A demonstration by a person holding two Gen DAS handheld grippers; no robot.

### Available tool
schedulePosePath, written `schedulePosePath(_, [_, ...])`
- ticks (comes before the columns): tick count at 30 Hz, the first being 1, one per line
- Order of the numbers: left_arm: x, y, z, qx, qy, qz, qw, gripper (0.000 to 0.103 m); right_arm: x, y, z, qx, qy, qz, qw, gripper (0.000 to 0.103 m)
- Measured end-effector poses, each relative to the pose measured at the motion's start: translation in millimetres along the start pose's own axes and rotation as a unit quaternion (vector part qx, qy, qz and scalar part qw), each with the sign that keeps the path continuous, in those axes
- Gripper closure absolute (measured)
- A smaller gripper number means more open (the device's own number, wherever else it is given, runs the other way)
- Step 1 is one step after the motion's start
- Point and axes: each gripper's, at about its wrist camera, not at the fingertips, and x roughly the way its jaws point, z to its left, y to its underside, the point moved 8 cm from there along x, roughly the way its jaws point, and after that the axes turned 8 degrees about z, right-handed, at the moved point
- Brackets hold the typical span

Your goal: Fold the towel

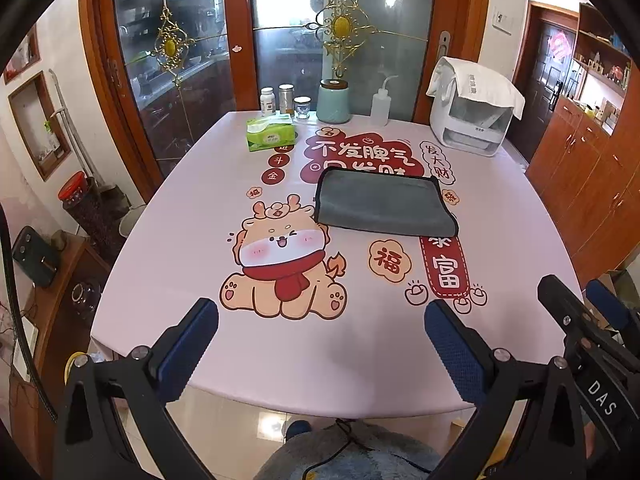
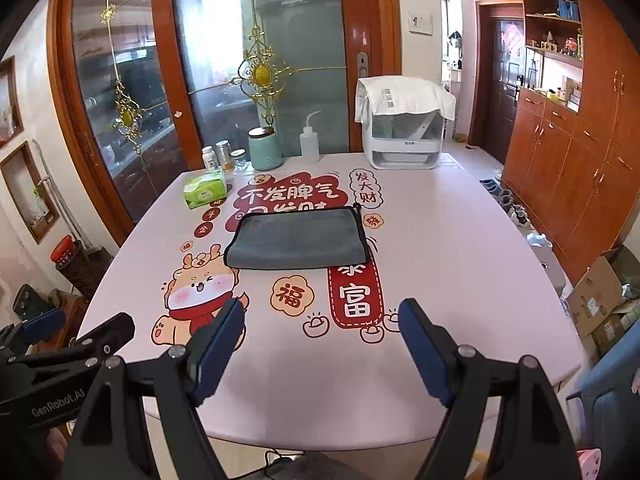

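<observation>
A grey towel with a dark edge lies folded flat near the middle of the pink printed table; it also shows in the right wrist view. My left gripper is open and empty, held above the table's near edge, well short of the towel. My right gripper is open and empty, also near the front edge, apart from the towel. The right gripper shows at the right of the left wrist view, and the left gripper at the left of the right wrist view.
At the table's far edge stand a green tissue pack, small jars, a teal canister, a squeeze bottle and a white appliance under a cloth. Glass doors lie behind, wooden cabinets right, boxes on the floor.
</observation>
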Motion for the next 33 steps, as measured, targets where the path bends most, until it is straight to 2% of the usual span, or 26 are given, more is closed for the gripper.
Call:
schedulePosePath(9, [0,-9,1,0.02,-0.009,-0.017,0.9996,0.0,4,0,6,0.004,0.012,0.008,1.0,0.023])
schedulePosePath(33, [15,-14,6,0.025,-0.013,-0.002,0.9996,0.0,8,-2,11,0.01,0.026,0.015,0.999,0.023])
